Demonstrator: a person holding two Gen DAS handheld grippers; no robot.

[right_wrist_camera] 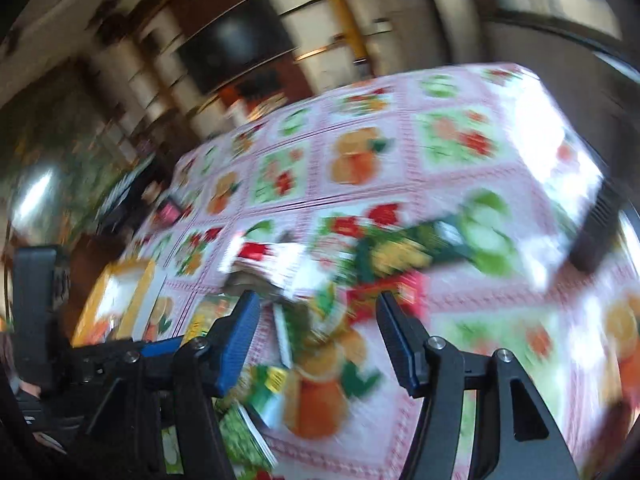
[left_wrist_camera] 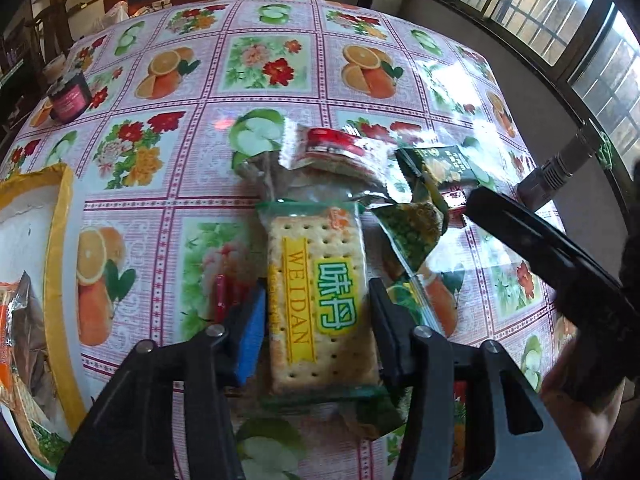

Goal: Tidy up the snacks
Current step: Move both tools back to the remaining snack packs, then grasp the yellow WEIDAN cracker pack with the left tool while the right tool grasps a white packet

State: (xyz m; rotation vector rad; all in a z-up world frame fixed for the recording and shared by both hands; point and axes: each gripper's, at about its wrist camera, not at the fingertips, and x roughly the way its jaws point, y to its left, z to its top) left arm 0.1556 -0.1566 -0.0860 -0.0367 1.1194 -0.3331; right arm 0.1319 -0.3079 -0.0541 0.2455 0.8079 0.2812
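Snacks lie in a loose pile near the middle of the table (left_wrist_camera: pixel 280 28), on a plastic cloth printed with oranges, apples and flowers.

From the left wrist, the cracker packet (left_wrist_camera: pixel 320 300) with its yellow "WEIDAN" band lies lengthwise between the fingers of the left gripper (left_wrist_camera: pixel 318 320). The blue pad sits against one long edge and the black finger against the other, so the jaws look closed onto the packet. Beyond it lie a red-and-white packet (left_wrist_camera: pixel 336 150) and two green packets (left_wrist_camera: pixel 416 228), overlapping one another. A yellow-rimmed tray (left_wrist_camera: pixel 60 248) at the left edge of the table already holds some wrapped snacks. A dark jar (left_wrist_camera: pixel 70 96) stands far off to the left. The right gripper's black finger (left_wrist_camera: pixel 532 236) reaches in from the right.

From the right wrist everything is smeared by motion. The right gripper (right_wrist_camera: pixel 316 336) hangs above the pile with its fingers apart and nothing between them; blurred green and red packets (right_wrist_camera: pixel 384 256) lie below and beyond.
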